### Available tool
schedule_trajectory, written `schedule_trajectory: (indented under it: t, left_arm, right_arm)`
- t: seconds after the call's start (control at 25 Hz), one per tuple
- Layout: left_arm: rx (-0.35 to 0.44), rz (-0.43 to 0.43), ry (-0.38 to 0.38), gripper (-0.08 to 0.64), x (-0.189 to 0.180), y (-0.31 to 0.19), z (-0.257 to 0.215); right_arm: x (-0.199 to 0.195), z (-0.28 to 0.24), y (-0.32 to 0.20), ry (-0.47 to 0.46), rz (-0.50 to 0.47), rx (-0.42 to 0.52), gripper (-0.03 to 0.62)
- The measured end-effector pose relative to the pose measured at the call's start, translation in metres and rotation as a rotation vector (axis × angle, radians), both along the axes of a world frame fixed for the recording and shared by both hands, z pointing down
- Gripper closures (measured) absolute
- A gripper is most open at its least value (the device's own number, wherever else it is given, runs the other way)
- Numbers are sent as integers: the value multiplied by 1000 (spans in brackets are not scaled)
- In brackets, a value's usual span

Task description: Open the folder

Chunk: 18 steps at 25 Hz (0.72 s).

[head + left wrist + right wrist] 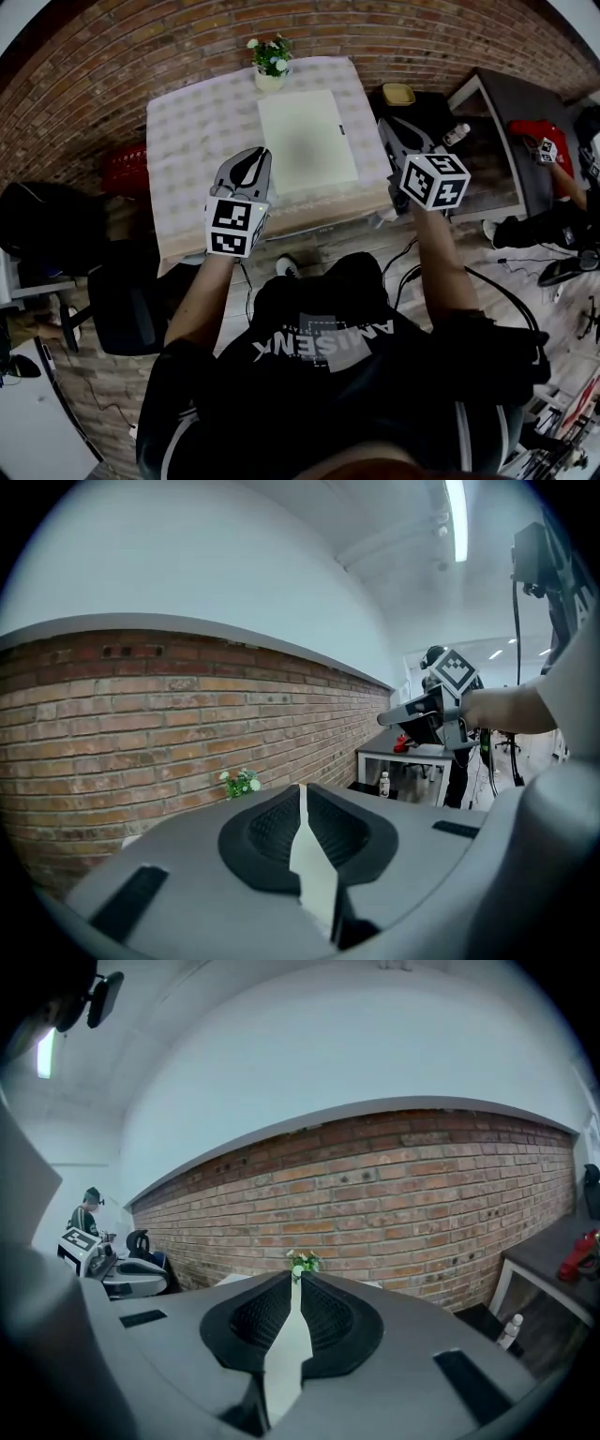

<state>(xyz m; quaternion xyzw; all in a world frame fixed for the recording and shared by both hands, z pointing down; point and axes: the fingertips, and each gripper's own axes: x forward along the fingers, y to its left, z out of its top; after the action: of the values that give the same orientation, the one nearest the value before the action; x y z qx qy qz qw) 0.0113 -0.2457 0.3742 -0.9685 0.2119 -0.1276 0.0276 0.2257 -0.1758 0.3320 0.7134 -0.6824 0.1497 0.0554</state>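
- While both grippers hang short of the work, the table shows free cloth along its left side. A red object sits low beside that edge, off the top.
- Left gripper: jaws closed, nothing between them. It is over the near left part of the table, just beside the folder's near left corner.
- Folder: pale, flat and shut, in the middle of the table, with its near edge close to the table's front edge. A small dark tab shows on its right edge, so the cover probably lifts from that side; not confirmed.
- Flower pot: at the far edge, just behind the folder's far left corner. Risk: a cover swung over to the left or back could clip it.
- Right gripper: jaws together, empty, off the table's right edge and level with the folder.
- Risk: shut jaws cannot pinch the cover. Nudging its edge would slide the whole folder over the cloth, possibly off the front. My read is that one gripper pins while the other opens first.
- Right of the table: a side desk with a bottle stands near, so there is little room for the right arm to swing.
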Motion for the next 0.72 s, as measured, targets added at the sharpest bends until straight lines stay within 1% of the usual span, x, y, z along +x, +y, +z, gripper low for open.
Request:
schedule_trajectory:
  t: [0.16, 0.28, 0.36, 0.48, 0.6, 0.72]
  left_arm:
    - [-35, -29, -9, 543, 0, -12, 14]
    - [-69, -47, -48, 528, 3, -17, 28]
    - [-82, -48, -85, 499, 7, -18, 36]
    - [-68, -52, -135, 477, 20, -19, 49]
    - [-56, -65, -184, 464, 29, -12, 69]
    - [-23, -56, -271, 432, 37, -4, 101]
  right_arm:
    - [11, 21, -23, -21, -22, -52, 548]
    - [24, 34, -46, -44, -50, -71, 544]
    - [35, 43, -62, -49, -69, -89, 541]
    - [54, 60, -82, -61, -102, -108, 541]
    - [67, 81, -98, -82, -161, -133, 541]
    - [81, 98, -114, -95, -215, -157, 521]
